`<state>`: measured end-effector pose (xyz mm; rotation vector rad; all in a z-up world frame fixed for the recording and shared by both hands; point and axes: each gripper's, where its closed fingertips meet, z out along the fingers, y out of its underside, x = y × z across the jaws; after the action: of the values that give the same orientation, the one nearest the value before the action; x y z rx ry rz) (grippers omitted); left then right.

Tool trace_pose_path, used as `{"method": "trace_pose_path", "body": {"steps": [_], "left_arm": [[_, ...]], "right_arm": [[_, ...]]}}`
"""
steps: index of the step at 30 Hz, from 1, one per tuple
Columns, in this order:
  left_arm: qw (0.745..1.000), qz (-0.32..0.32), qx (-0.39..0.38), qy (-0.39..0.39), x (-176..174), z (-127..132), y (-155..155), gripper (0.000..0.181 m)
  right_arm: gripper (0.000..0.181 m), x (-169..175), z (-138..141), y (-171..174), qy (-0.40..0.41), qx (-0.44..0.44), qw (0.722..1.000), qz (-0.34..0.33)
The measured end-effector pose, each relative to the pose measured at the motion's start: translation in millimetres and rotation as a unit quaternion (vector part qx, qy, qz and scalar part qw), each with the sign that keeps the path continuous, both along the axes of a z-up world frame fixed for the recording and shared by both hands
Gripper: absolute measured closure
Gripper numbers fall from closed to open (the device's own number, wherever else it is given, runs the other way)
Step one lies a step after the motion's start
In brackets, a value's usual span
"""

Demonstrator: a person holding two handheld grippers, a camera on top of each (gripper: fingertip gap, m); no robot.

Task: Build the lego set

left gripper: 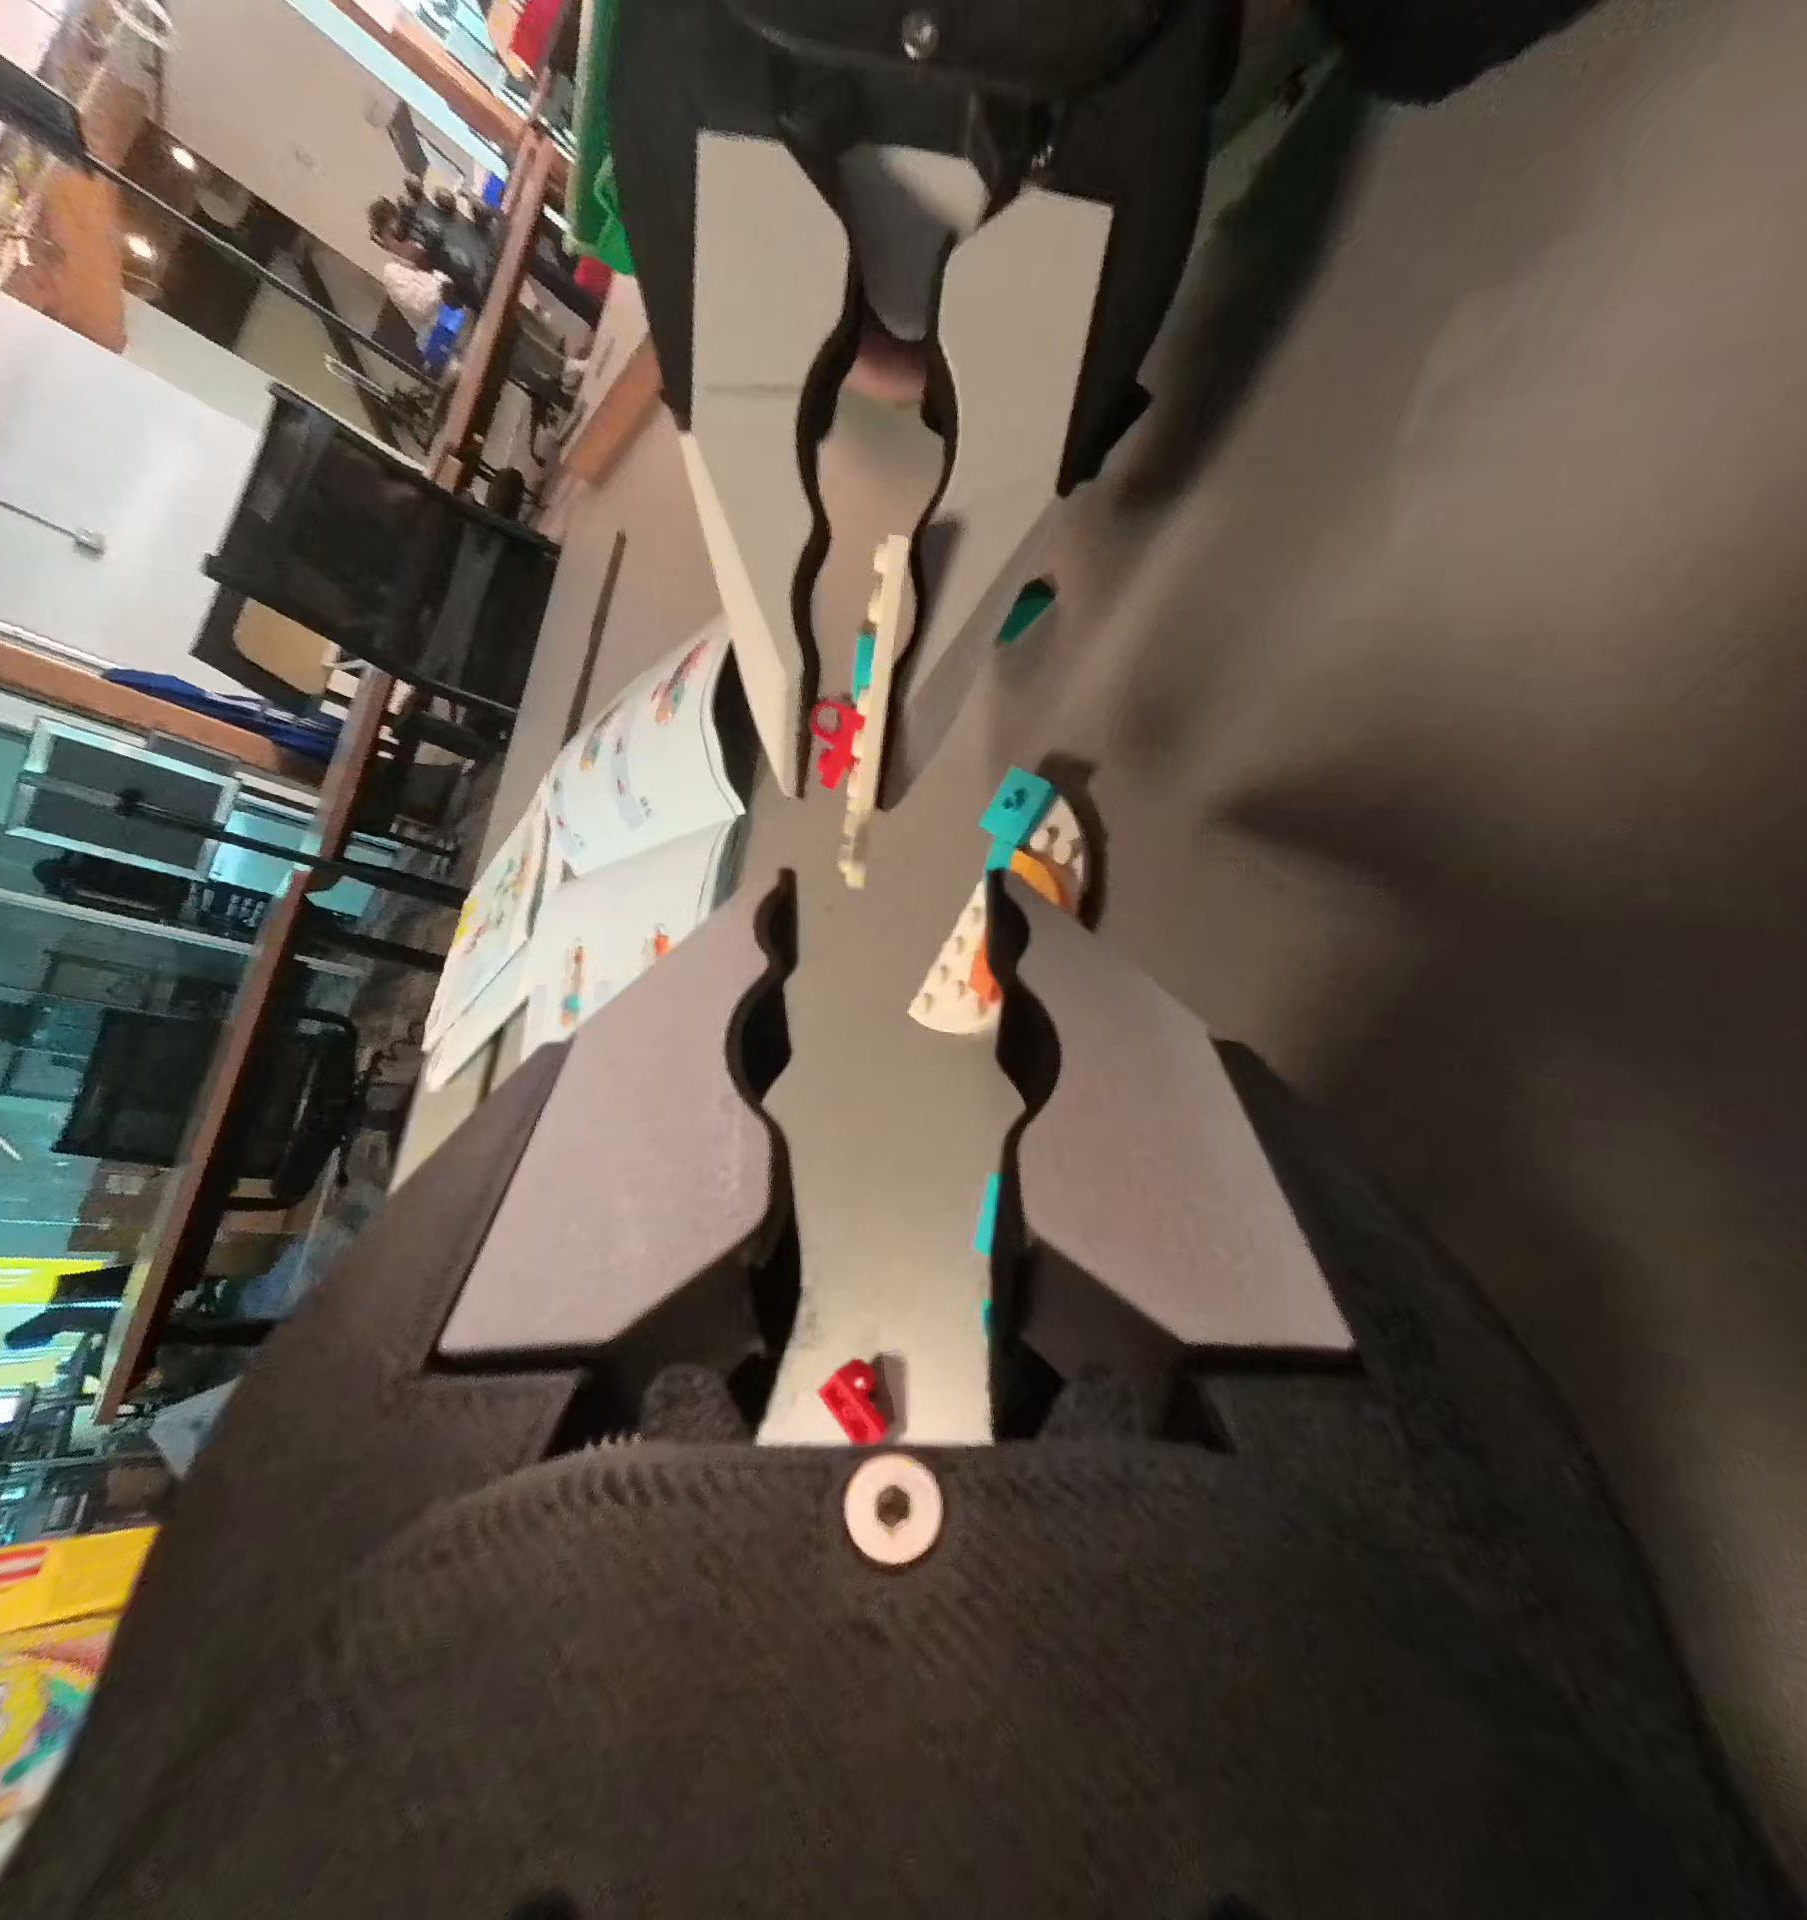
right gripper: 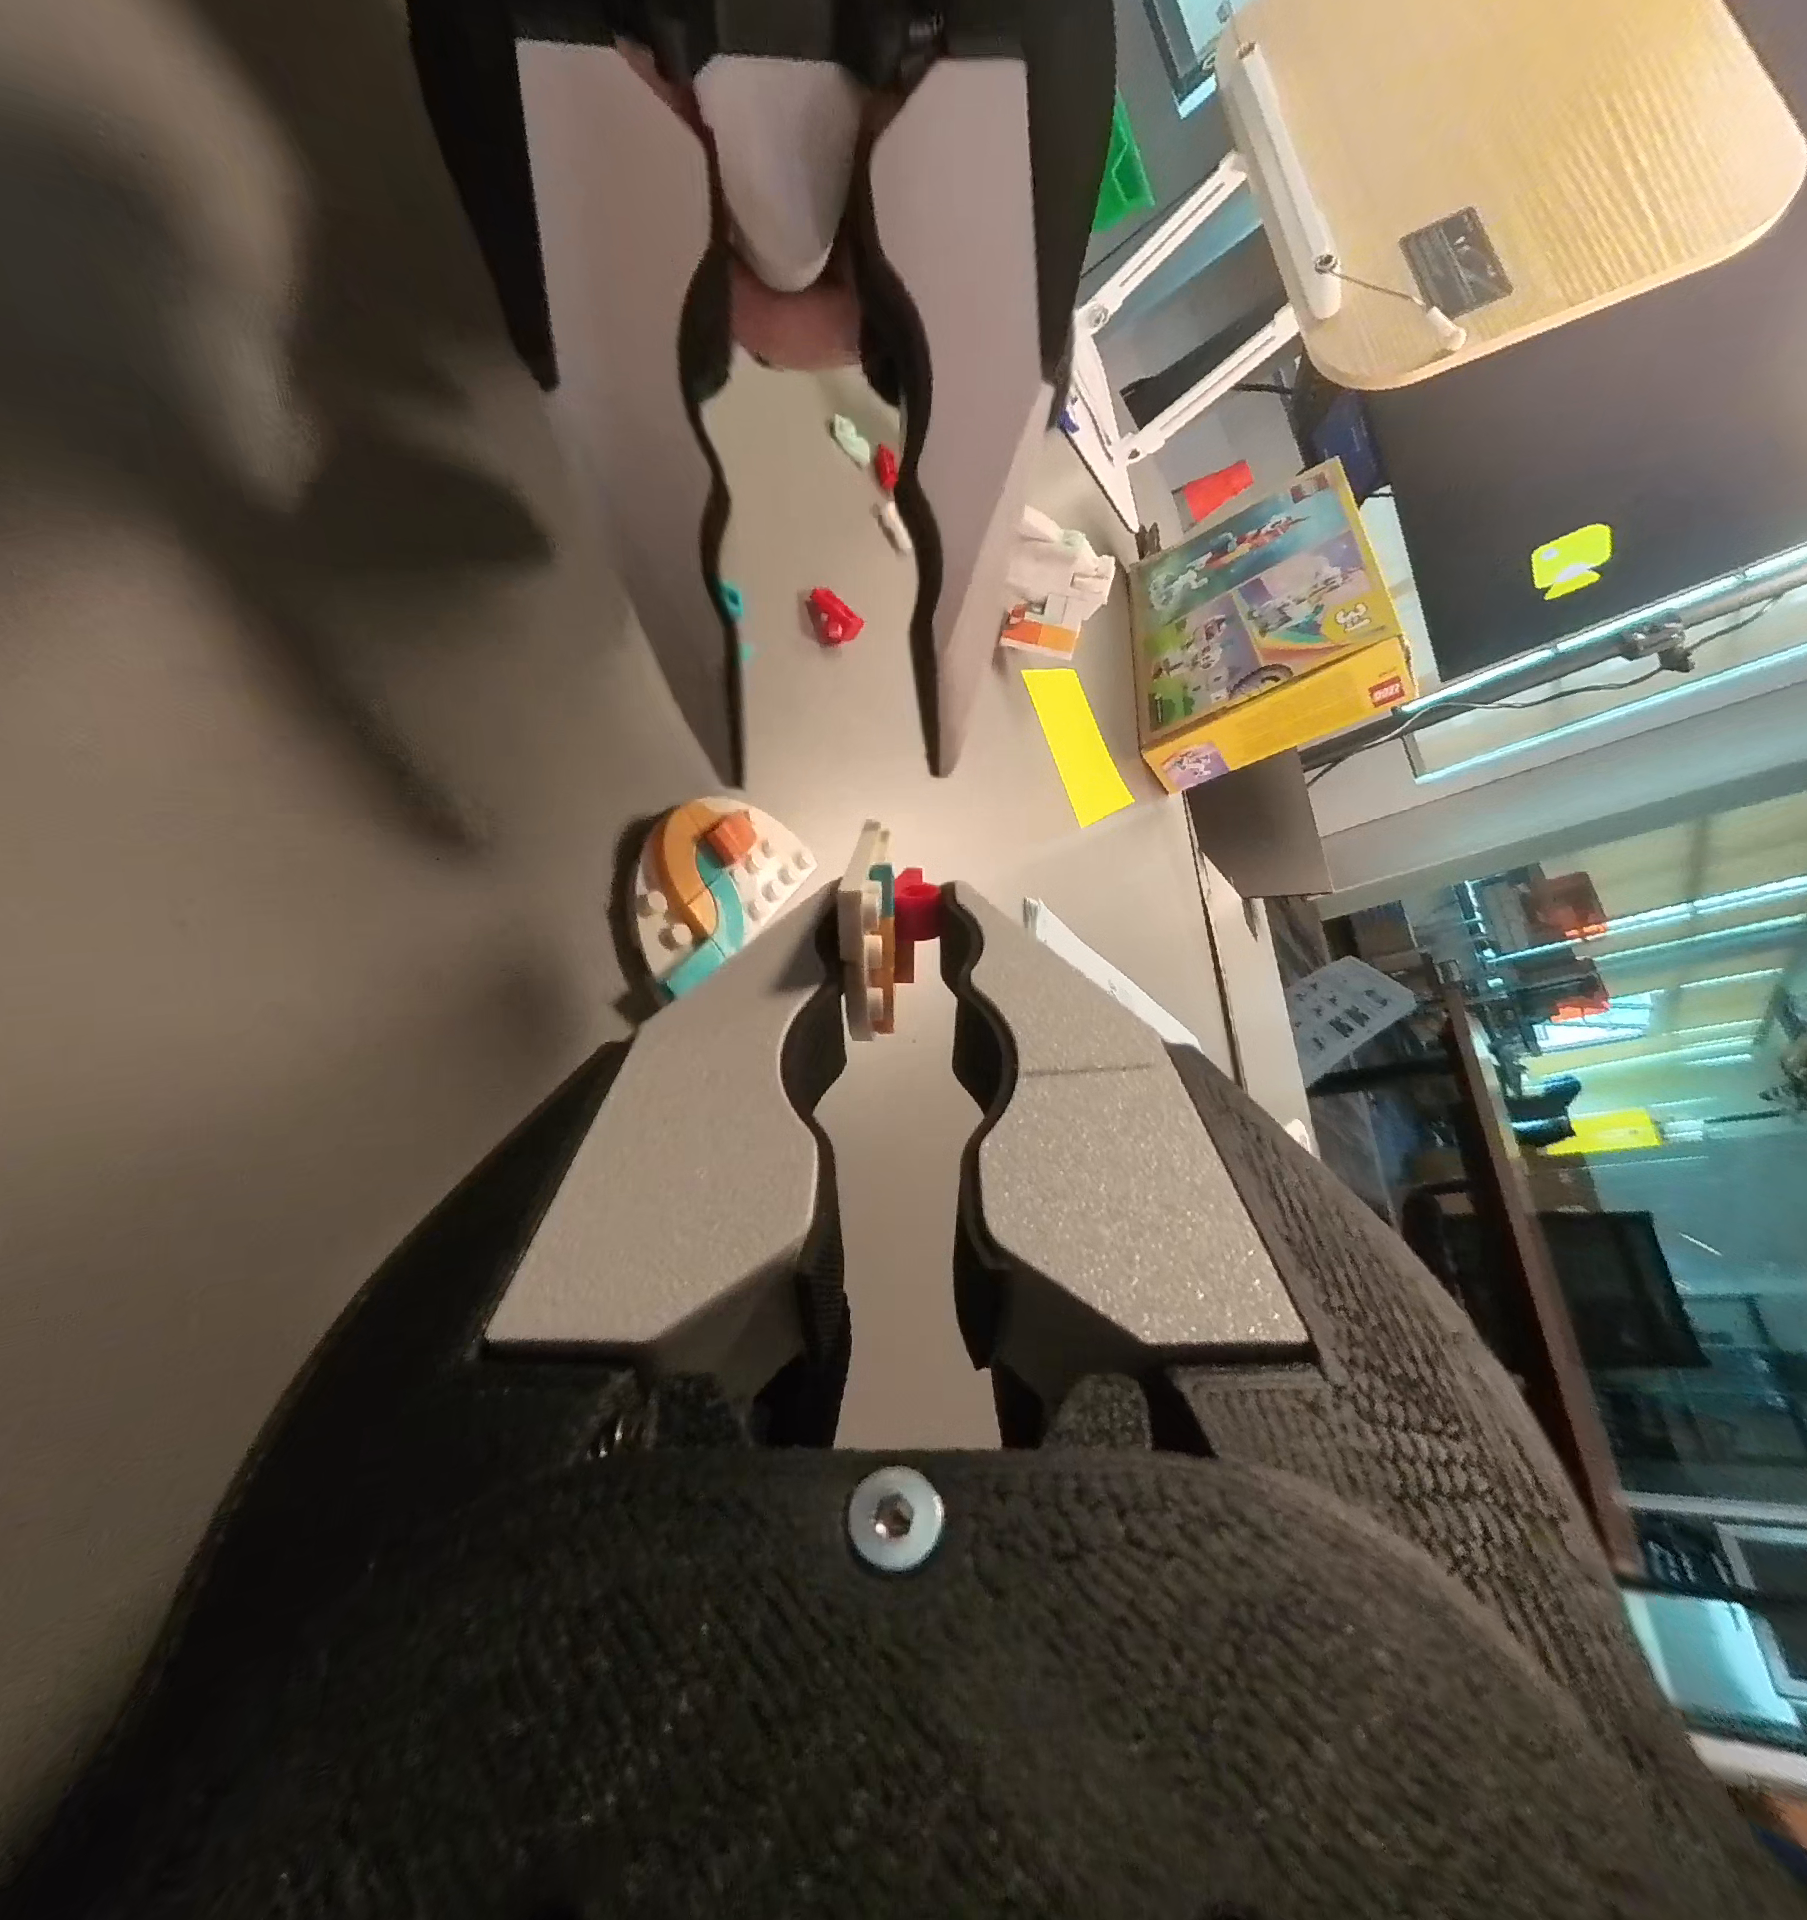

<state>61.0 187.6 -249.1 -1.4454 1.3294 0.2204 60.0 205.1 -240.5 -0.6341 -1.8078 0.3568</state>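
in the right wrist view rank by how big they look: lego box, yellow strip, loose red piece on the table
1. lego box
2. yellow strip
3. loose red piece

All three lie about equally far off, so the order seems safe.

Right claw (right gripper: 894,914) pinches white plate (right gripper: 863,961) (red brick (right gripper: 911,904) attached).

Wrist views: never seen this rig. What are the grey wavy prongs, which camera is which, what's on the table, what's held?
No robot arm: a person holds two handheld grippers, each with a camera looking along its two grey fingers. In the left wrist view, the left gripper is open and empty; the one opposite is the right gripper. In the right wrist view, the right gripper clamps a small lego assembly, a white plate with a red piece. On the grey table lie a half-round lego build, loose red bricks, a lego box and an instruction booklet.
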Motion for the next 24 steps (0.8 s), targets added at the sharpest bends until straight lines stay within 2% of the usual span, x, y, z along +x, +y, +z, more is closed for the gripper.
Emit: {"method": "trace_pose_path", "body": {"steps": [6,9,14,16,19,22,24], "left_arm": [[0.996,-0.004,0.092,0.017,7.3,17.2,-0.2,0.174],[0.995,-0.003,0.095,0.028,8.9,13.7,1.0,0.178],[0.993,-0.015,0.102,0.048,8.7,10.2,-1.1,0.179],[0.996,-0.040,0.071,0.036,12.0,5.6,-8.8,0.167],[0.998,-0.030,0.059,0.022,8.5,7.7,-7.0,0.157],[0.997,-0.023,0.069,0.036,8.9,5.7,-4.2,0.160],[0.993,-0.017,0.107,0.055,8.9,9.0,-1.7,0.176]], "right_arm": [[0.168,-1.2,0.8,-10.1,0.000,-0.024,0.999,0.022],[0.168,-1.3,-0.4,-12.4,-0.004,-0.028,0.999,0.027],[0.168,-1.0,-0.7,-11.1,-0.005,-0.027,0.999,0.024],[0.168,-0.5,2.1,-10.0,0.001,-0.031,0.999,0.023],[0.168,0.2,5.9,-12.6,0.008,-0.042,0.999,0.032],[0.168,0.0,9.0,-18.7,0.014,-0.055,0.997,0.046],[0.168,-0.1,8.1,-19.2,0.012,-0.055,0.997,0.047]]}}
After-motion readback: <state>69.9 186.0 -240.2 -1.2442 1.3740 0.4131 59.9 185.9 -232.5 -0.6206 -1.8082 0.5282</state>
